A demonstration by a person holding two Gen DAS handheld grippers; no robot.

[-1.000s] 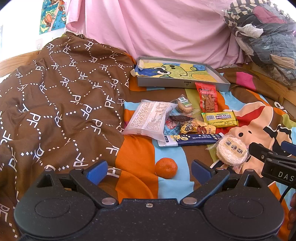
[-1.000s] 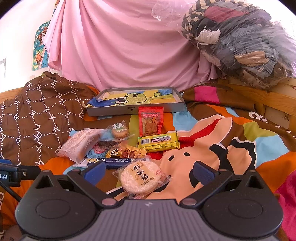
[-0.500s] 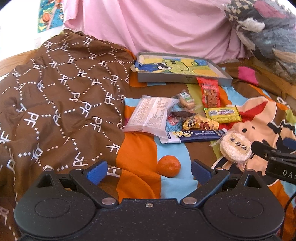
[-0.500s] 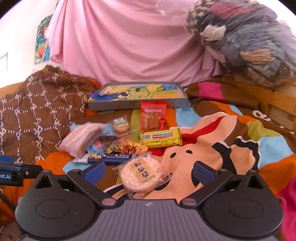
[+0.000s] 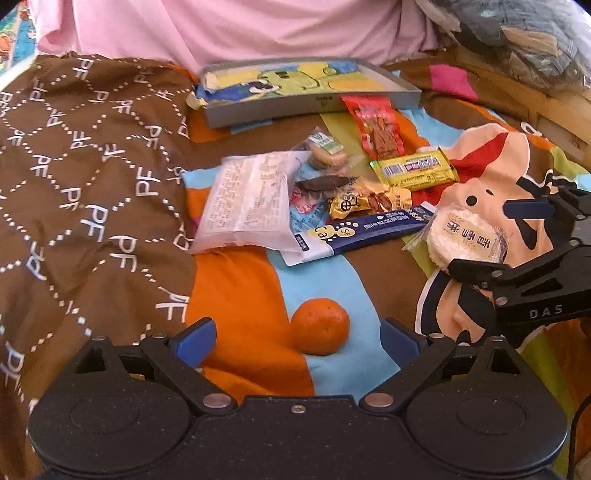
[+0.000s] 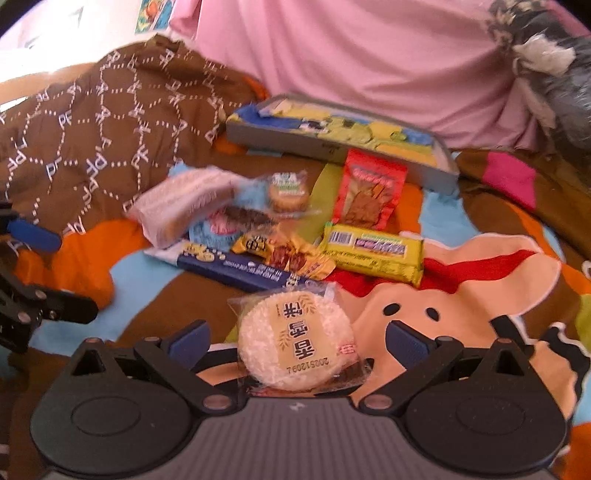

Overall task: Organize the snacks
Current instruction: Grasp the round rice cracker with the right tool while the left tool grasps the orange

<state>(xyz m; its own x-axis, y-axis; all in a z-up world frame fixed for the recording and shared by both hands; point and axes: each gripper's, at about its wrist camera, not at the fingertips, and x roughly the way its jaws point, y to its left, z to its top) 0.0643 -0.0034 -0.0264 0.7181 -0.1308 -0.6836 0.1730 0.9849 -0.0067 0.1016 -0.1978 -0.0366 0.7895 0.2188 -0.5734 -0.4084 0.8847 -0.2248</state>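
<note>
on the bed, the brown patterned quilt (image 5: 85, 177) is bunched up on the left. next to it lies a white packet (image 5: 247, 201), and in front of that a small orange (image 5: 320, 326) sits between the fingers of the left tongs (image 5: 297, 338), which stand wide apart with the fruit nearer the right finger, not touching either. behind the snack pile a shallow grey tray (image 5: 295, 105) with a cartoon lining rests against the pink sheet (image 5: 229, 29). in the middle of the pile are a round cookie in clear wrap (image 5: 327, 153), a gold candy wrapper (image 5: 364, 201), a long blue bar (image 5: 364, 230), a red jerky packet (image 5: 376, 125) and a yellow bar (image 5: 415, 169). further right, the round rice cracker (image 6: 293, 341) lies on the cartoon bedsheet (image 6: 461, 295), right between the fingers of the right tongs (image 6: 297, 343), which are spread open around it without gripping.
</note>
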